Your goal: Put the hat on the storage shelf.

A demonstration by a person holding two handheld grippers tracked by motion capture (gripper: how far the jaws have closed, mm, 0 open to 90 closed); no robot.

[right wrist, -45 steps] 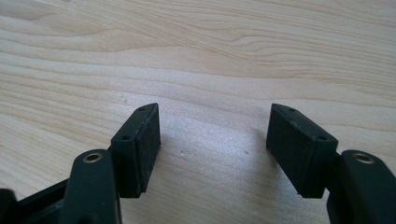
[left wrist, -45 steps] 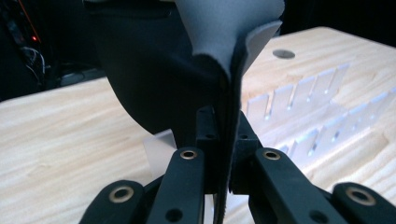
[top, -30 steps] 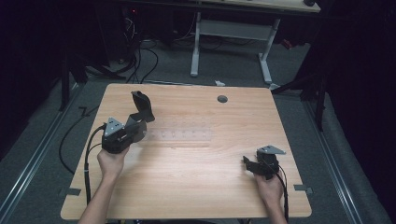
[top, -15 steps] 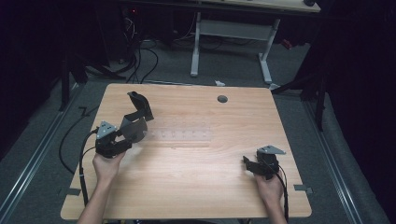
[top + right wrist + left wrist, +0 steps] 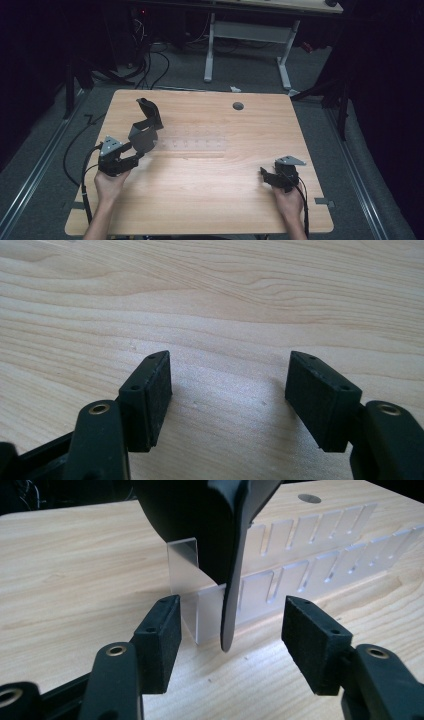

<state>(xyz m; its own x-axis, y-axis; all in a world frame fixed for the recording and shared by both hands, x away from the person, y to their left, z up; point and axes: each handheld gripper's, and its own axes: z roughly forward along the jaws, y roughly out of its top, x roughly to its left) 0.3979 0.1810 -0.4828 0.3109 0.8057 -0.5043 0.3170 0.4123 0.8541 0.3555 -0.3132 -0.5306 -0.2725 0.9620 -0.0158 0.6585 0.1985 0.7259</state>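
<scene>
At the bottom of the left gripper view the left hand-held gripper [image 5: 227, 630] stands with its two black pads well apart; its jaws have just been opening, and though the lower edge of a black curved object [image 5: 225, 540] hangs in the gap between them, neither pad touches it. That object (what it is I cannot tell: a thin, dark, shell-like piece) stands on edge in the end of a clear slotted rack [image 5: 300, 560], its blade-like rim dropping in the frame's centre, straight ahead of the jaws and close to them. In the high view the same left hand-held gripper [image 5: 131, 152] sits at centre left, with the black curved object [image 5: 145, 127] just above and to the right of it, rising toward the upper left of the table [image 5: 200, 210]; the clear slotted rack [image 5: 192, 145] runs as a faint pale strip rightward across the middle of the frame, its long axis lying left to right. The right hand-held gripper [image 5: 267, 177] rests at lower right, well apart from both, its jaws wide and holding nothing, with bare wood between them in the right gripper view [image 5: 230, 390]. The left hand is plainly the nearer, so any next touch on the object likely falls to it.
</scene>
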